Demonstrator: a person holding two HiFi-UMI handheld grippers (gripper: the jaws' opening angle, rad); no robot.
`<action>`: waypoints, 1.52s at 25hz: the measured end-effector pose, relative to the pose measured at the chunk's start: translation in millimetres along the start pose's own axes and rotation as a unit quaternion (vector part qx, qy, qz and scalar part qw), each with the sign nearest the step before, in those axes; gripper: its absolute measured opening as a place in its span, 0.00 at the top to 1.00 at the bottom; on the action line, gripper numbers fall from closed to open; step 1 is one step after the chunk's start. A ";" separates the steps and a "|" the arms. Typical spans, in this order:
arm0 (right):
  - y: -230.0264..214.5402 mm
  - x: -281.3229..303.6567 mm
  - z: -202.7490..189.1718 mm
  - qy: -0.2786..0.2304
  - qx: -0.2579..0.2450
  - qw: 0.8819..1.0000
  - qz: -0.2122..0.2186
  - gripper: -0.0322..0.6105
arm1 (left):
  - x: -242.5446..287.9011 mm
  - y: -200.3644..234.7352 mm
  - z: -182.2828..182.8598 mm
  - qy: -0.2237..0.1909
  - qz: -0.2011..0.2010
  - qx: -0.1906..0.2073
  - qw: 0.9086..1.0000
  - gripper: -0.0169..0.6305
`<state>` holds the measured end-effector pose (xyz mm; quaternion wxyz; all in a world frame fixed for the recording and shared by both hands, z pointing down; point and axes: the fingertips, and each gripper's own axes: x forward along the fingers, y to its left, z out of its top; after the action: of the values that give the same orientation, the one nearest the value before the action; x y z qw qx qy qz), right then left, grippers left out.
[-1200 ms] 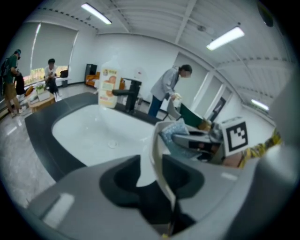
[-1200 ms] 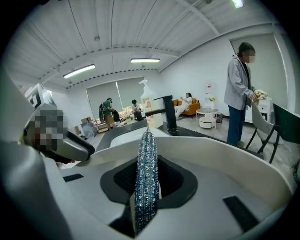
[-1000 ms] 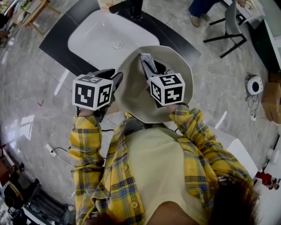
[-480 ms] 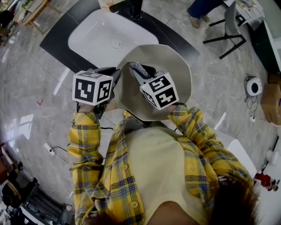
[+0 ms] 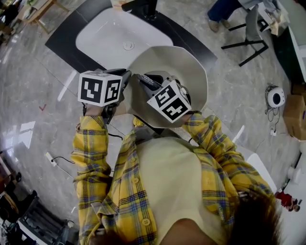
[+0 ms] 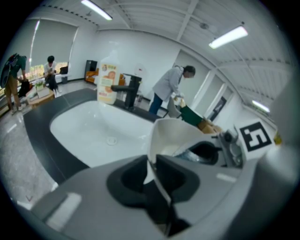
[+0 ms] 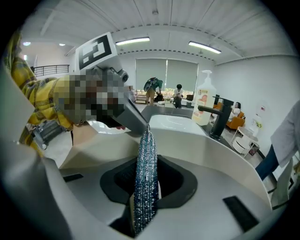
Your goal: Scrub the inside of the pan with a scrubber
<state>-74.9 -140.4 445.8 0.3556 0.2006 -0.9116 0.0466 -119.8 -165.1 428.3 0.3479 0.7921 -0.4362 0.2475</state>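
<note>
A cream pan (image 5: 189, 64) is held up in front of the person, near a white sink. My left gripper (image 5: 124, 85) stands at the pan's left edge; its jaws have just been closing, and in the left gripper view (image 6: 152, 171) they pinch the thin pan rim (image 6: 171, 133). My right gripper (image 5: 147, 82) reaches inside the pan, shut on a glittery silver scrubber (image 7: 145, 173) that stands on edge between its jaws (image 7: 146, 190). The scrubber's tip lies close to the left gripper's jaw at the pan wall (image 7: 201, 140).
The white sink (image 5: 107, 38) in a black counter lies just beyond the pan, with a black tap (image 5: 143, 7) and a soap bottle (image 6: 108, 84) at its back. A black chair (image 5: 248, 28), a small white device (image 5: 276, 93) and a cardboard box (image 5: 296, 112) stand at the right.
The right gripper has slid leftwards inside the pan with the scrubber and rolled, its marker cube now tilted. The left gripper has stayed at the pan's left rim.
</note>
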 end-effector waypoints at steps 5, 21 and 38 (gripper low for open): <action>15.3 -3.1 -4.5 0.016 -0.039 0.999 0.027 0.82 | 1.2 0.9 -0.3 -0.003 0.001 -0.008 1.000 0.88; 73.5 -18.9 -21.9 0.073 -0.312 0.944 0.082 0.82 | -2.4 9.7 -3.0 -0.017 0.018 -0.017 1.000 0.88; 92.6 -49.8 -53.5 0.124 -0.404 0.878 0.224 0.82 | -3.3 11.2 -2.5 -0.017 0.029 -0.015 0.999 0.88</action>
<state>-45.0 -26.9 457.7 0.4960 -0.1769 -0.8204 -0.2227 -131.4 -165.8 431.4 0.3448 0.7777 -0.4690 0.2373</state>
